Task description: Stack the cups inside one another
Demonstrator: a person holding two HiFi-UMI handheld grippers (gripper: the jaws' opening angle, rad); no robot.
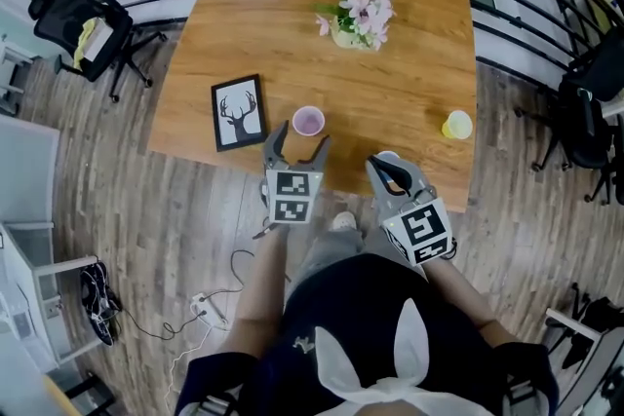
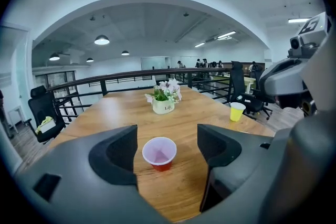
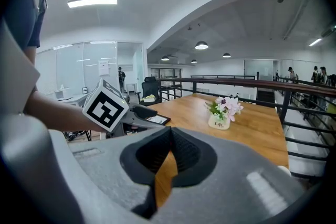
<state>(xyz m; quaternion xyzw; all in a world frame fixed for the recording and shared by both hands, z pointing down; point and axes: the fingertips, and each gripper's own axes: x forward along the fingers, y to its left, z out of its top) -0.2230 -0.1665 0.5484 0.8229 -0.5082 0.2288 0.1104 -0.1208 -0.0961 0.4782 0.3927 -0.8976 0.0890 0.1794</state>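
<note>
Fingers on your left gripper [image 1: 303, 137] spread wide, red plastic cup [image 2: 159, 152] just ahead, untouched; right gripper's [image 3: 169, 134] pressed together, empty.

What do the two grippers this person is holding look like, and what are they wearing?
Both the left gripper and right gripper are light grey moulded plastic with two curved jaws lined by black, scooped pads. Each carries a white cube of black square markers. The person wears a dark top with a white collar; forearms are uncovered.
</note>
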